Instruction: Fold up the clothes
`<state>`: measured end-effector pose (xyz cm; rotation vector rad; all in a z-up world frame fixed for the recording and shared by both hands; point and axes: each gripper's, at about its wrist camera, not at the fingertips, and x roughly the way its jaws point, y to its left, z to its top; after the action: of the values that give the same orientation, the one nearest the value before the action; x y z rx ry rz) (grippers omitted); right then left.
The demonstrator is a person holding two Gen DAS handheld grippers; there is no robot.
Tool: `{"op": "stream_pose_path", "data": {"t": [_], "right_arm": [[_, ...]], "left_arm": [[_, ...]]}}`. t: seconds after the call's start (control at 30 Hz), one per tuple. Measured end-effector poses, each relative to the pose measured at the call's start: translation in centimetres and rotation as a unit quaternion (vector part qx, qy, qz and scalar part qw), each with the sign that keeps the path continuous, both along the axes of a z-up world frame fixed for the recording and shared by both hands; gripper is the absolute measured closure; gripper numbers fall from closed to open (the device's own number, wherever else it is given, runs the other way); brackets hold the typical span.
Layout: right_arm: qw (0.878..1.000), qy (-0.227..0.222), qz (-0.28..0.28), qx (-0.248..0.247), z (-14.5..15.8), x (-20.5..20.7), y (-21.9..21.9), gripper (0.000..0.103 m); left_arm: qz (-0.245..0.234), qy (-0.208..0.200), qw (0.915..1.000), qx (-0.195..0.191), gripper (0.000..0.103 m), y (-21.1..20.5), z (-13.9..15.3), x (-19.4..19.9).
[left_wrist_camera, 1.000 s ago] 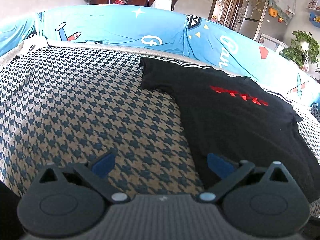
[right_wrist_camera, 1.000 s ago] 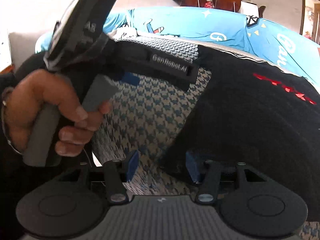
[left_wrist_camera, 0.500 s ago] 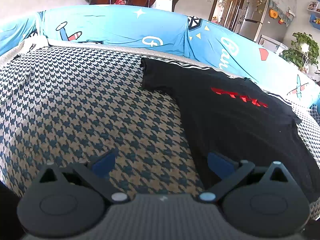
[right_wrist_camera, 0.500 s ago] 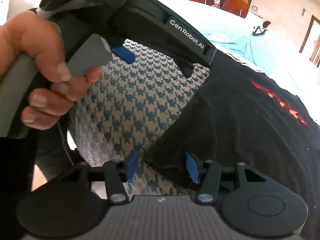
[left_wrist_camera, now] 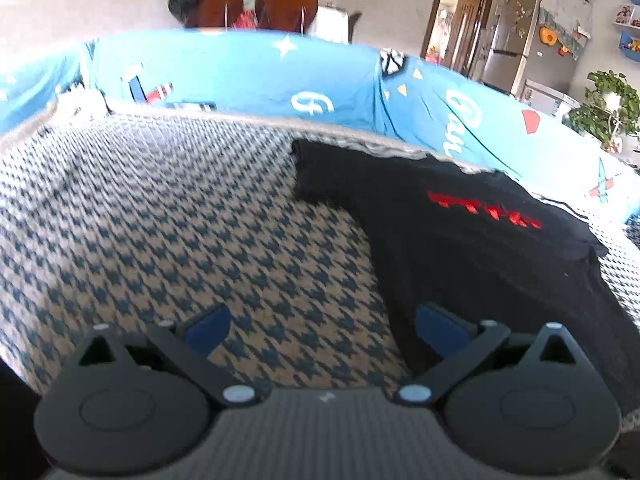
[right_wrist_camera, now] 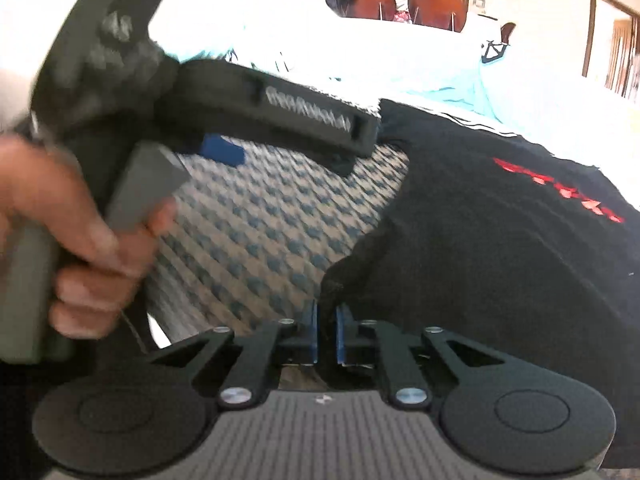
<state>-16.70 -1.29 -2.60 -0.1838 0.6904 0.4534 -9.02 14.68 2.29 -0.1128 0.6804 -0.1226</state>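
Observation:
A black T-shirt (left_wrist_camera: 472,264) with a red chest print (left_wrist_camera: 484,210) lies spread on a houndstooth-covered surface (left_wrist_camera: 168,220). In the left wrist view my left gripper (left_wrist_camera: 322,326) is open, its blue pads straddling the shirt's near left edge without touching it. The right wrist view has the same T-shirt (right_wrist_camera: 500,248) with its near bottom-left corner pinched and lifted into a peak between the blue pads of my right gripper (right_wrist_camera: 327,334), which is shut on it. A person's hand (right_wrist_camera: 76,232) holds the left gripper's handle at the left of that view.
A blue patterned cover (left_wrist_camera: 248,76) rises as a back wall behind the houndstooth surface. Beyond it stand brown chairs (left_wrist_camera: 256,10), a doorway (left_wrist_camera: 460,28), a fridge (left_wrist_camera: 532,36) and a potted plant (left_wrist_camera: 604,108). Bare houndstooth fabric stretches left of the shirt.
My right gripper has gone from open around the shirt's corner to shut on it, pulling the cloth up into a peak. The left gripper has shifted slightly, staying open.

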Motion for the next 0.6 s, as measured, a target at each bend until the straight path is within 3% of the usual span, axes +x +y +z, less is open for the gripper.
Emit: {"op": "stream_pose_path", "data": {"t": [0.27, 0.43, 0.6], "right_arm": [[0.997, 0.011, 0.001, 0.071, 2.5, 1.0, 0.5, 0.092], [0.993, 0.027, 0.019, 0.11, 2.9, 1.4, 1.1, 0.092], [0.997, 0.035, 0.029, 0.058, 1.7, 0.7, 2.3, 0.091]], "left_arm": [[0.047, -0.052, 0.9974, 0.018, 0.0, 1.5, 1.8, -0.3], [0.071, -0.062, 0.9955, 0.007, 0.0, 2.9, 2.4, -0.2], [0.066, -0.053, 0.9964, 0.005, 0.0, 3.0, 2.3, -0.2]]}}
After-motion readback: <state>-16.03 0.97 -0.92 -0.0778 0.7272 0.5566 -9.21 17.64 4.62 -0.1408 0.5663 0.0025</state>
